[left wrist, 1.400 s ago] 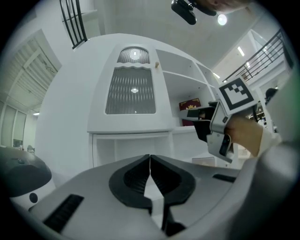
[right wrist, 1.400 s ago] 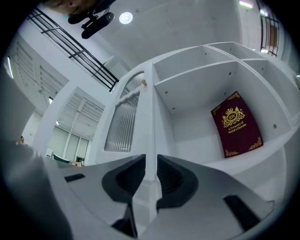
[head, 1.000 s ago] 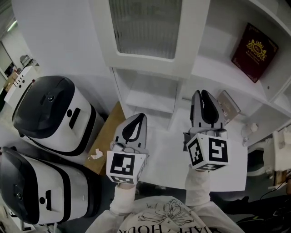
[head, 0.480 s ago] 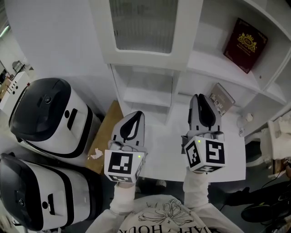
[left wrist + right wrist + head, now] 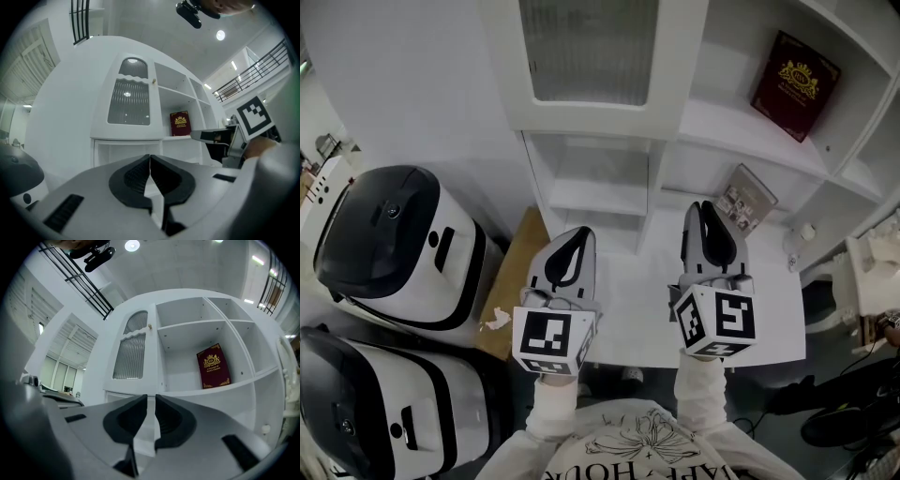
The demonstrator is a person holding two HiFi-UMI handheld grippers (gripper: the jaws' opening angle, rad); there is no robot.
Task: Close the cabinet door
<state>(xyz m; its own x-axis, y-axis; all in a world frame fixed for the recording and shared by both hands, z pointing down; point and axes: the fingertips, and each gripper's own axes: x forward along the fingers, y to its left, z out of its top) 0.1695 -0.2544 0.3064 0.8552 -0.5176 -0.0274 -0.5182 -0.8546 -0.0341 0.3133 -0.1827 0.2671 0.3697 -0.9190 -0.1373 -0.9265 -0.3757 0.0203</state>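
Head view: cabinet door [image 5: 592,66] dead ahead, above both claws, well apart;
Left claw [image 5: 579,236]: jaws pressed together, empty;
Right claw [image 5: 705,208]: jaws all but meeting, empty;
Door: white frame; ribbed glass pane [image 5: 132,352]; arched top; small knob [image 5: 150,326]

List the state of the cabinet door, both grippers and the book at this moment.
cabinet door: looks shut, flush with the frame.
left gripper: jaws together, nothing between them, touching nothing.
right gripper: jaws nearly together, nothing between them, touching nothing.
red book: standing upright on an open shelf, cover facing out.
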